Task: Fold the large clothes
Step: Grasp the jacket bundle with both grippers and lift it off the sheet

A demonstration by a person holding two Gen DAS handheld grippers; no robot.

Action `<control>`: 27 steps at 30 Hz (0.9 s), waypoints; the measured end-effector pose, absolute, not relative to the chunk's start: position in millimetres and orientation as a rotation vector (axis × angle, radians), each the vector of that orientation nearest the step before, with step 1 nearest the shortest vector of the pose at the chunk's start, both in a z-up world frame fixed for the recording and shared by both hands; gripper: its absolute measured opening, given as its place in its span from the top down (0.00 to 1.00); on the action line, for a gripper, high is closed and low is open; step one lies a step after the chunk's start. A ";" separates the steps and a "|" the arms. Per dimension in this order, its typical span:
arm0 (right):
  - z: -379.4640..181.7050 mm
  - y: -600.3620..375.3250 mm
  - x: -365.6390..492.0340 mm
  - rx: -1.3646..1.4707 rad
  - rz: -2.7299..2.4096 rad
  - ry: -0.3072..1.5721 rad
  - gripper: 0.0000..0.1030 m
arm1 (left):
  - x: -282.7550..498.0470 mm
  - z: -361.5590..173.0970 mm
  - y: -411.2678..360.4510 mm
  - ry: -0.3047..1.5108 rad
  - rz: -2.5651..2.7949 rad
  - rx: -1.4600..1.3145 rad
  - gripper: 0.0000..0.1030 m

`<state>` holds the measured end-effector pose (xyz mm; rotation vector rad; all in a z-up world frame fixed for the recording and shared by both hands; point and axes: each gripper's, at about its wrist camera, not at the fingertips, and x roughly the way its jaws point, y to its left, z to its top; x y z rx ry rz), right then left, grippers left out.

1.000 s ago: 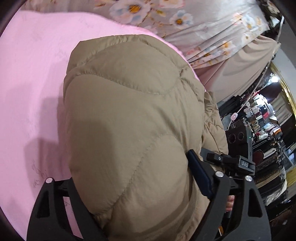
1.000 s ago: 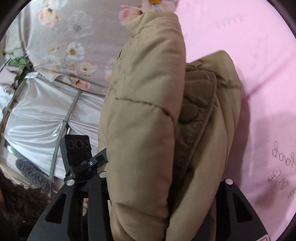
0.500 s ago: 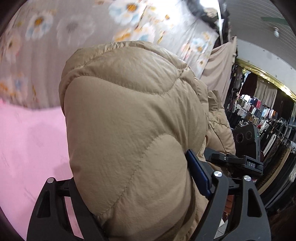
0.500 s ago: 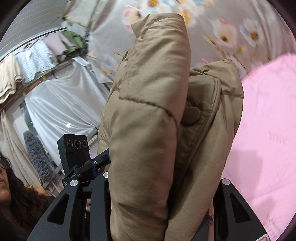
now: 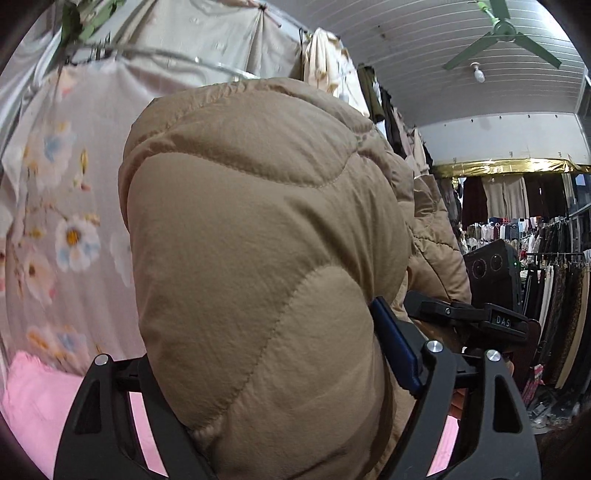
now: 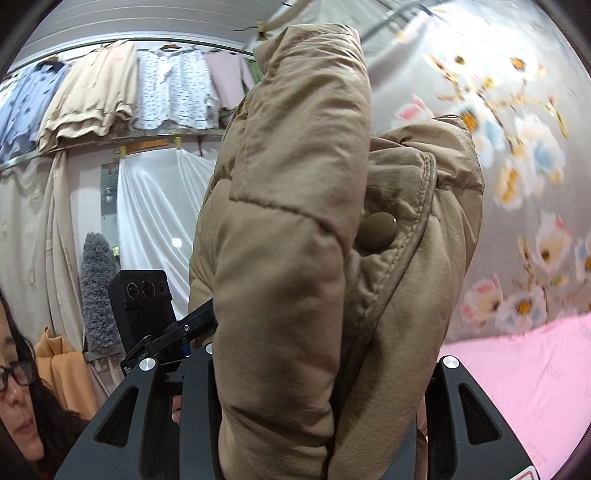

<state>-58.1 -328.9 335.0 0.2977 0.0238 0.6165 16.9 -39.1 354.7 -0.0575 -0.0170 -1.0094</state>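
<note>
Closest to the left wrist camera, the left claw (image 5: 280,417) is clamped on a thick quilted fold of the tan puffer jacket (image 5: 258,258), whose padded panels bulge up between the two black fingers (image 5: 110,417) and fill most of that view. The right claw (image 6: 317,424) is likewise gripping the jacket (image 6: 295,258), here a bunched edge with a brown snap button (image 6: 378,230) facing the lens, the fabric standing upright between its fingers. The jacket is held up in the air by both claws, above the pink bed cover (image 6: 535,369) that shows low in each view. At the lower left of the right view a woman with glasses (image 6: 14,387) looks on, close by. Behind the jacket hangs a grey floral sheet (image 5: 66,229). Farther back, shirts hang along a rail (image 6: 147,88), racks of clothes (image 5: 535,240) line the far wall, and a green ceiling fan (image 5: 502,29) sits overhead.
</note>
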 end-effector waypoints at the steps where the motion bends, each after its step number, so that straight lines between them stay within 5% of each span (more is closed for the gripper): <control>1: 342.4 -326.9 -56.7 0.288 0.621 0.014 0.61 | 15.7 359.7 -34.3 -0.035 -1.006 -0.057 0.24; 14: 359.0 -308.6 50.6 0.332 0.612 0.091 0.61 | 97.3 368.5 -23.0 0.000 -0.977 -0.085 0.23; 27: 181.1 -351.7 234.2 0.612 0.500 0.479 0.61 | 302.1 204.9 -69.6 0.477 -0.923 -0.174 0.23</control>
